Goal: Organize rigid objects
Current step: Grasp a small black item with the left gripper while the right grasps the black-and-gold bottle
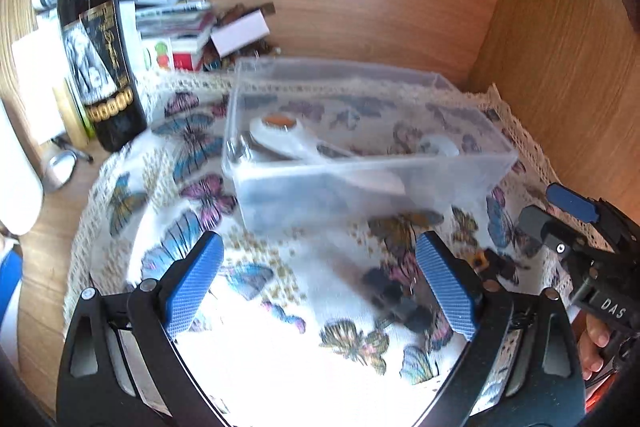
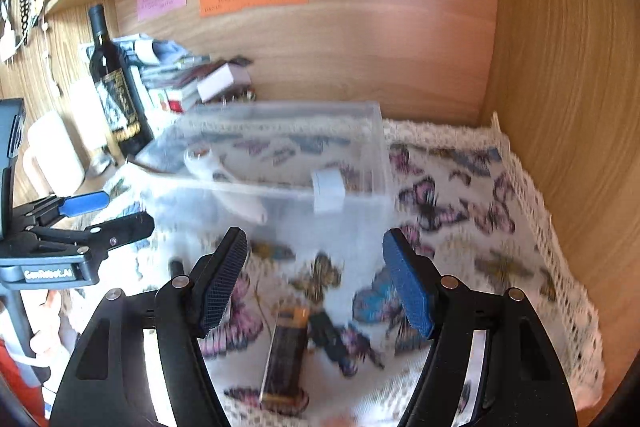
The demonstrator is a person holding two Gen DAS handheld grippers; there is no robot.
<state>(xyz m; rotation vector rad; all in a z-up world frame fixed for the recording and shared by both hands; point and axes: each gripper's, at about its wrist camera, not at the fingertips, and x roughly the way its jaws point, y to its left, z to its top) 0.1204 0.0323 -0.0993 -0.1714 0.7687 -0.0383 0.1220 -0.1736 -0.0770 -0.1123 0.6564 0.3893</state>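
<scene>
A clear plastic box [image 1: 360,163] [image 2: 276,183] stands on the butterfly cloth [image 1: 248,307] [image 2: 460,211]. In it lie a white tool with an orange button [image 1: 276,133] [image 2: 208,163] and a small white block [image 2: 329,189] [image 1: 440,146]. In front of the box, a dark flat block with an orange end [image 2: 286,351] and a small black piece [image 2: 326,335] rest on the cloth, blurred. My right gripper [image 2: 316,279] hangs open just above them, with nothing between its pads. My left gripper [image 1: 320,279] is wide open and empty in front of the box, with dark pieces [image 1: 400,299] near its right finger.
A wine bottle [image 1: 100,67] [image 2: 116,95] stands left of the box, with stacked books and boxes [image 1: 172,23] [image 2: 180,75] behind it. Wooden walls [image 1: 560,87] [image 2: 560,107] close the back and right. A white mug [image 2: 52,155] sits at the far left.
</scene>
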